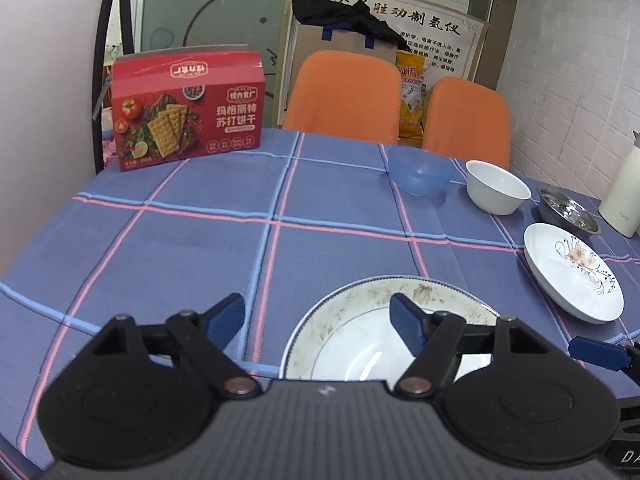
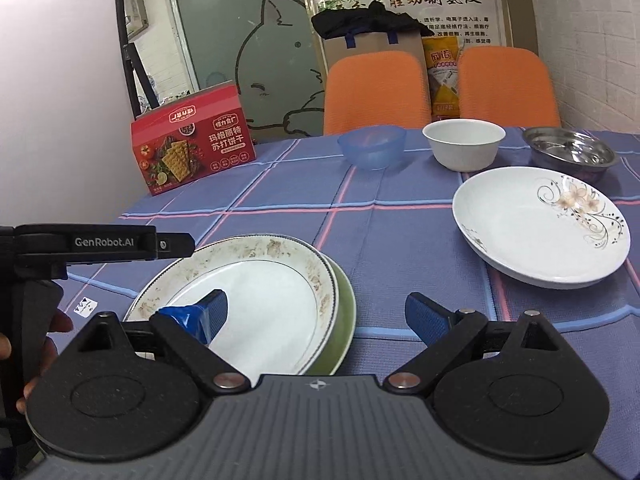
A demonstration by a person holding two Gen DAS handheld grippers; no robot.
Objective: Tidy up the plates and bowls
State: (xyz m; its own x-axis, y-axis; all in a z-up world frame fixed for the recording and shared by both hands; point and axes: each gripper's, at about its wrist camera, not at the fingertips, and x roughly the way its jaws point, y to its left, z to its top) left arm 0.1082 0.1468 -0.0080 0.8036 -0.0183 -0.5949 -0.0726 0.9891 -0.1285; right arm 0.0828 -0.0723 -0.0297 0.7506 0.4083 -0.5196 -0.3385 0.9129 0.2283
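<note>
From the left wrist, the left tool point(image 1: 318, 318) hangs with its jaws spread wide and nothing between them. Its right finger sits over the brown-patterned plate point(image 1: 360, 320), which lies just ahead on the bench point(image 1: 160, 240). Further ahead to the right stand the flowered plate point(image 1: 572, 268), steel bowl point(image 1: 568, 210), white bowl point(image 1: 498, 188) and blue bowl point(image 1: 420, 170).

From the right wrist, the right tool point(image 2: 316, 320) is likewise spread and empty. Its left finger overlaps the brown-patterned plate, stacked on a green plate point(image 2: 340, 320). The flowered plate lies ahead to the right; the cracker box point(image 2: 192, 140) stands far ahead to the left.
</note>
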